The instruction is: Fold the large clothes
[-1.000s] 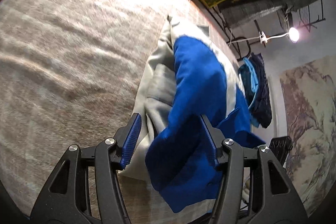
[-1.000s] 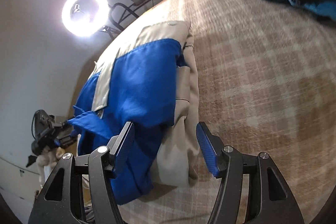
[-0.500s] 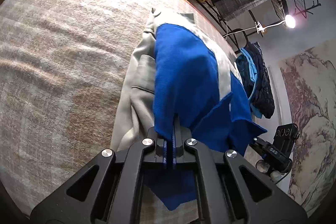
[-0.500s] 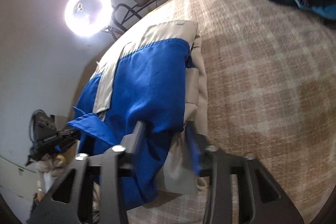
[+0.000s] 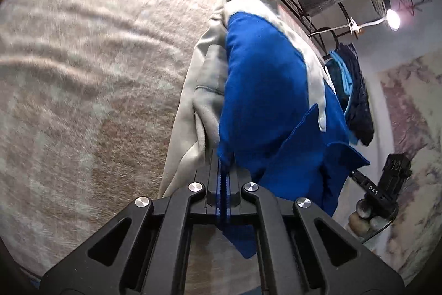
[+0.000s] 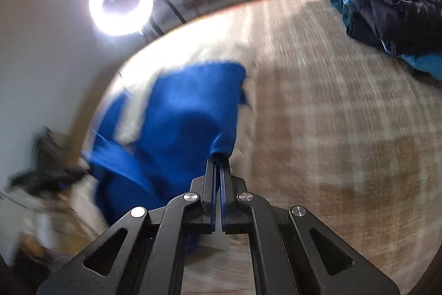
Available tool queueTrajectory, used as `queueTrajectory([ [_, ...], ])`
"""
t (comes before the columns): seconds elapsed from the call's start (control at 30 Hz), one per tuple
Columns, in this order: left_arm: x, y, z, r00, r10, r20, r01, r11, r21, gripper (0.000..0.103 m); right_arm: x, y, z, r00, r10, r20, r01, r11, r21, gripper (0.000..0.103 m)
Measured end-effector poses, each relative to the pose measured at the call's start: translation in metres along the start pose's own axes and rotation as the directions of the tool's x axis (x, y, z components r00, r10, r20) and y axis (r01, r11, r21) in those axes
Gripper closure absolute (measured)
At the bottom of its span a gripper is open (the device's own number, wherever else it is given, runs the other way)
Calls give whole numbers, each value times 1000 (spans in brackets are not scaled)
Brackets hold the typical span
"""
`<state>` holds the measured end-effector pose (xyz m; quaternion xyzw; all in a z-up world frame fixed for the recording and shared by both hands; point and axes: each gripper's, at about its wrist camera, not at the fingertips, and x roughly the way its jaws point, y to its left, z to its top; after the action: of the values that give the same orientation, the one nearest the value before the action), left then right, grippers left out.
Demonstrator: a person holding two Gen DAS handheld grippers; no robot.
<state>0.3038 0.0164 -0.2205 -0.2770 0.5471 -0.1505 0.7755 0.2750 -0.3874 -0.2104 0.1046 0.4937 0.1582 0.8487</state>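
1. Grippers: left gripper point(image 5: 222, 173) and right gripper point(image 6: 219, 165) both clamped on near edge of jacket point(image 5: 262, 101), jaws pinched on blue cloth.
2. Jacket lies straight ahead of both, long axis running away across plaid bedcover point(image 5: 83, 73); neither hand clearly nearer.
3. Look: blue w/ grey-beige panels, partly folded, bunched; right view blurred.

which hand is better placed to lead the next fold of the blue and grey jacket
Neither clearly: left tongs and right tongs are both shut on the blue and grey jacket. Slight edge to the right, with open plaid blanket beside it to carry the edge across.
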Motion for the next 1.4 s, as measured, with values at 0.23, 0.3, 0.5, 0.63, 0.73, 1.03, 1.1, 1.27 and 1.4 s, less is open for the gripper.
queueTrajectory([
  [0.23,-38,-32,-8,990,95,105,-106,988,112,103,-43,13,9,990,-91,104,96,994,-46,100],
  [0.3,-54,-49,-8,981,97,170,-126,978,169,103,-60,19,13,983,-23,181,34,998,-58,100],
  [0.5,-44,-81,-14,987,44,154,-84,961,262,103,-53,81,-1,972,227,65,-198,933,-301,100],
  [0.63,-37,-92,-12,988,43,149,-84,957,279,103,-20,116,-14,979,203,-27,-196,891,-410,100],
  [0.73,-31,-95,-9,989,28,145,-68,957,282,103,2,113,-1,982,188,-19,-183,917,-354,100],
  [1.03,29,-69,-4,985,164,55,-173,949,265,103,56,82,20,999,16,-44,-24,983,-182,100],
  [1.1,18,-71,1,991,122,58,-132,961,244,103,42,91,22,999,15,-37,-23,974,-224,100],
  [1.27,-17,-97,35,979,43,198,-90,967,239,94,8,83,47,991,78,108,-61,986,-153,70],
  [1.4,0,-107,65,973,61,224,-113,967,227,91,9,79,65,985,60,160,-44,994,-100,63],
])
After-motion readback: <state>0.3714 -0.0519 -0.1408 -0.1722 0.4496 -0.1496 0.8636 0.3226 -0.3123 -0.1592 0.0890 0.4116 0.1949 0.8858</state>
